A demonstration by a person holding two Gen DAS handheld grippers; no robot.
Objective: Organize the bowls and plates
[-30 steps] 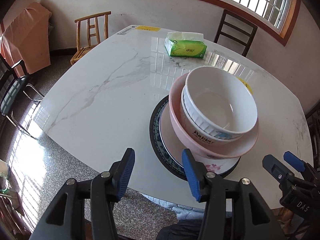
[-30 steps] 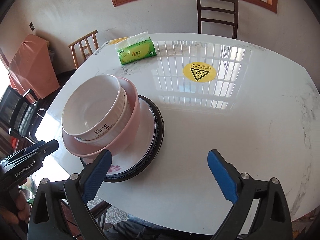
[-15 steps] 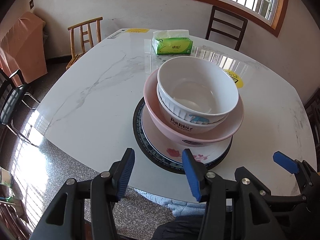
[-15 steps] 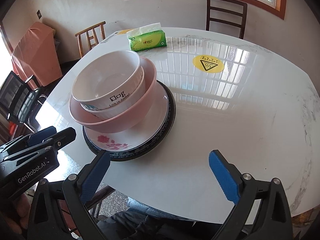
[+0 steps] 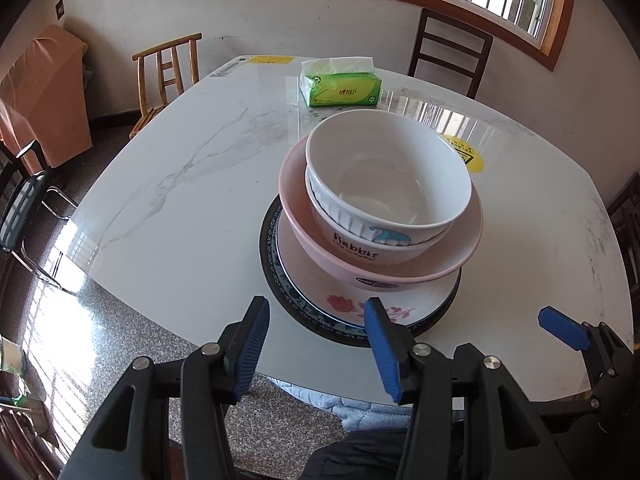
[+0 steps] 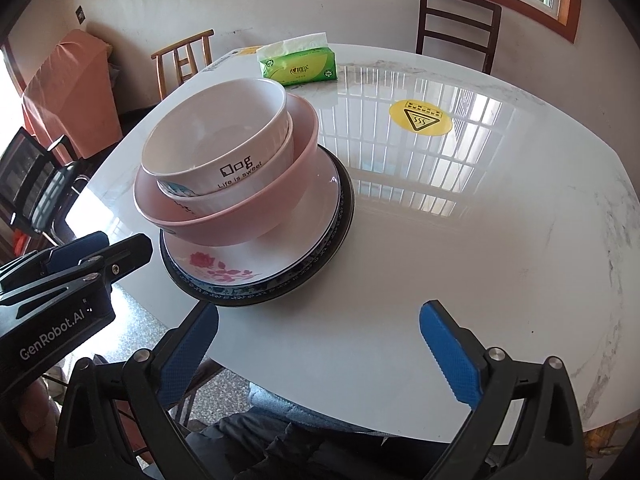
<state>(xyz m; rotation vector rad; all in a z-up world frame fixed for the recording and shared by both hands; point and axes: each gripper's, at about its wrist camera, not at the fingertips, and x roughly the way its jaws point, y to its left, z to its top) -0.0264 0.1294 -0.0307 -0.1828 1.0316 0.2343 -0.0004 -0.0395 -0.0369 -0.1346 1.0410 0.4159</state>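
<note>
One stack stands on the white marble table (image 5: 180,208) near its front edge. A white bowl (image 5: 384,180) (image 6: 216,136) nests in a second white bowl marked "Rabbit" (image 5: 360,240), inside a pink bowl (image 5: 400,268) (image 6: 240,208). Under them lie a flowered white plate (image 5: 344,304) (image 6: 224,268) and a dark-rimmed plate (image 5: 268,240) (image 6: 344,208). My left gripper (image 5: 316,336) hangs open at the table's front edge, just before the stack, holding nothing. My right gripper (image 6: 320,340) stands open wider, to the right of the stack, also with nothing in it.
A green tissue pack (image 5: 340,86) (image 6: 298,66) lies at the far side of the table, and a yellow warning sticker (image 6: 420,118) sits right of centre. Wooden chairs (image 5: 168,72) (image 5: 448,52) stand behind the table. A dark chair (image 5: 24,208) is at the left.
Both views have swung so that the stack sits nearer the middle of each frame. The stack itself has not moved, and both grippers kept the same opening.
</note>
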